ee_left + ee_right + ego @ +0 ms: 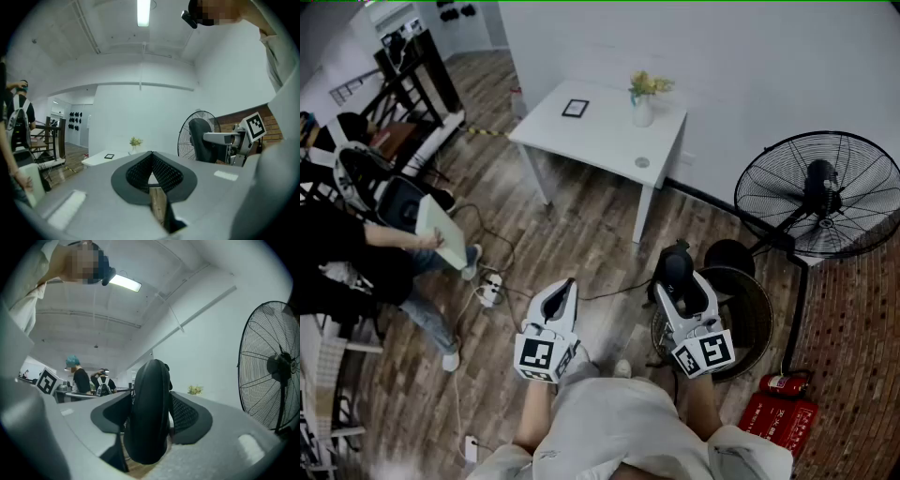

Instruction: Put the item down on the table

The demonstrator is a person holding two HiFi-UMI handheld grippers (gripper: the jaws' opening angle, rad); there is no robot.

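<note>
Floor (pixel 581 234): wood planks, slight sheen. Table (pixel 609 141): white, smooth, matt. Fan (pixel 821 193): black metal wire grille. Black item (pixel 147 413): smooth, faintly glossy (plastic, by looks).

A vase (pixel 643 110) sits on the table's (pixel 600 141) far edge; a fan (pixel 821 192) stands right of the table, a person (pixel 347 248) left.

Right gripper (pixel 150 414): I see its jaws clamped on a smooth black rounded plastic item (pixel 149 380), standing upright.
Right edge: big black wire-cage fan (pixel 272 366).
</note>
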